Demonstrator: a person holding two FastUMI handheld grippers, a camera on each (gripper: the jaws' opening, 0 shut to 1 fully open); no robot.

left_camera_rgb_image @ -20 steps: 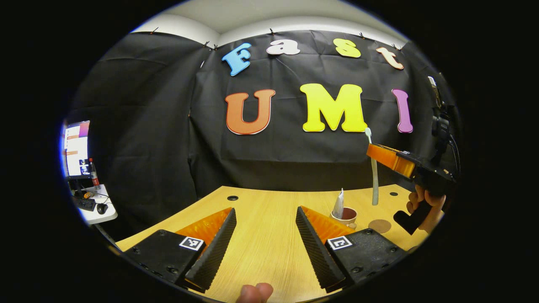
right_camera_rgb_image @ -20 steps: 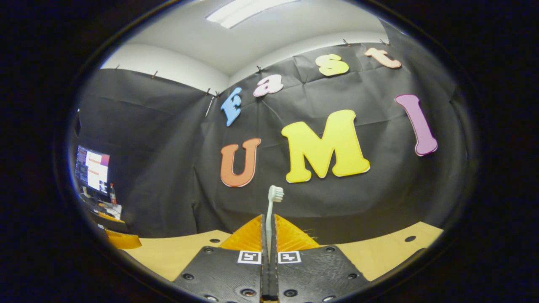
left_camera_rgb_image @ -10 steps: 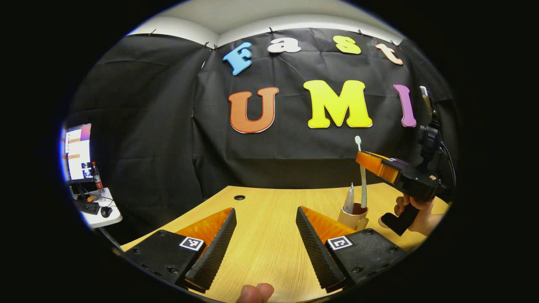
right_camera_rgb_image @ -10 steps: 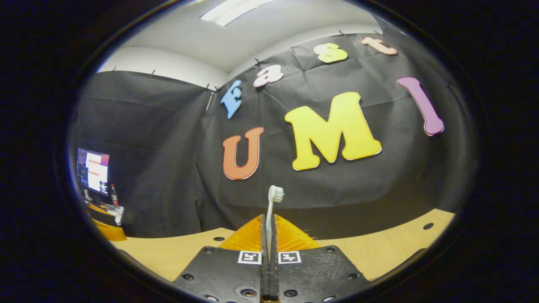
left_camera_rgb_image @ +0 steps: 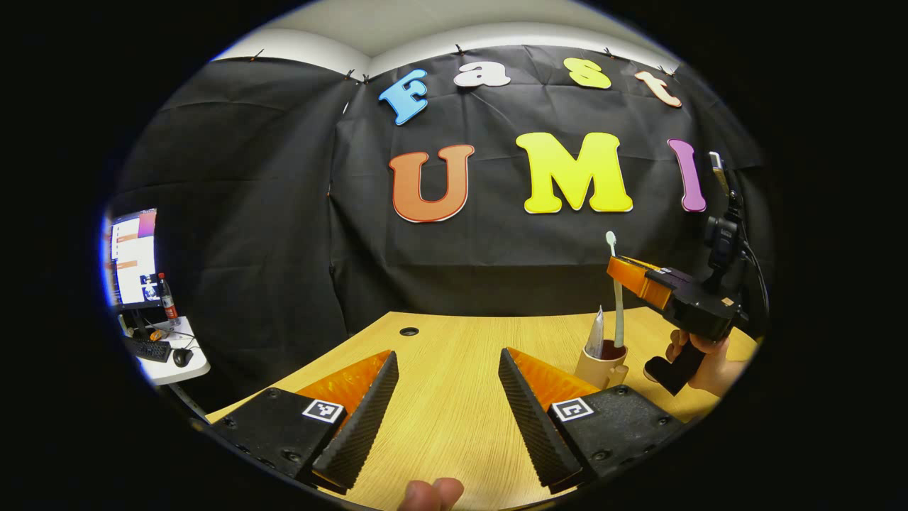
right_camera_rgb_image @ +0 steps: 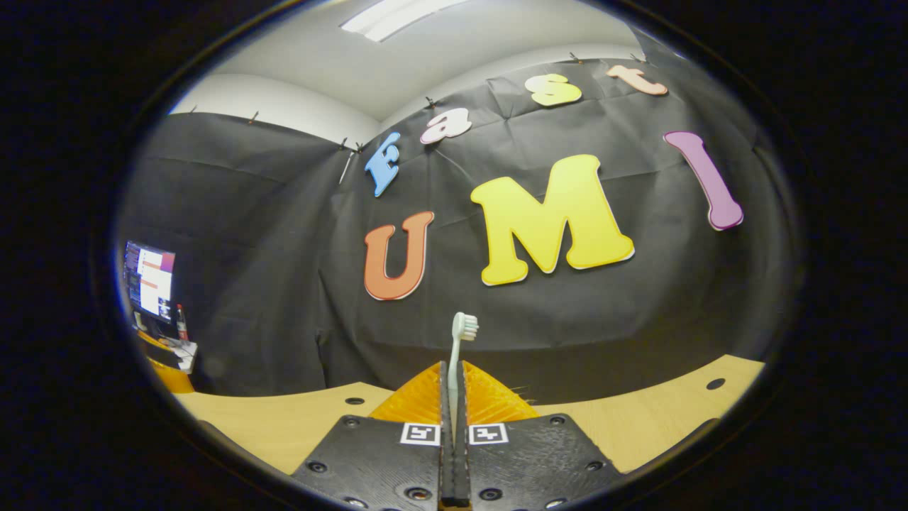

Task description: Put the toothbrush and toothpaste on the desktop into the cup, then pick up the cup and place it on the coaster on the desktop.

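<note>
left gripper [left_camera_rgb_image: 447, 397] hovered low over the wooden desktop [left_camera_rgb_image: 440, 419], fingers [left_camera_rgb_image: 358, 426] spread wide apart, nothing between them. bare desk grain visible in the gap. tip of a thumb [left_camera_rgb_image: 433, 491] at the bottom edge of the left gripper view.

right gripper [left_camera_rgb_image: 624, 273], seen in the left gripper view off to the right, held by a hand [left_camera_rgb_image: 709, 362] on its grip, raised above the cup [left_camera_rgb_image: 599, 365]. clamped on the toothbrush [left_camera_rgb_image: 617, 298], upright, bristle head up, lower end reaching down into the cup's mouth. toothpaste tube [left_camera_rgb_image: 596, 333] already standing in the cup, leaning slightly, just beside the toothbrush handle. cup resting on the desktop near the right side, handle toward the viewer. coaster hidden or too unclear to place.

in the right gripper view, right gripper [right_camera_rgb_image: 454, 419] closed tight on the toothbrush [right_camera_rgb_image: 457, 355], both fingers pressed against the slim handle, head [right_camera_rgb_image: 465, 326] poking straight up above the fingertips. desktop [right_camera_rgb_image: 284, 426] curved across the lower part on both sides, with a cable hole [right_camera_rgb_image: 715, 383] at right.

far left in the left gripper view: a side table [left_camera_rgb_image: 167, 355] with a monitor [left_camera_rgb_image: 131, 255], a bottle [left_camera_rgb_image: 167, 298], a keyboard [left_camera_rgb_image: 145, 348] and a mouse [left_camera_rgb_image: 182, 357].
</note>
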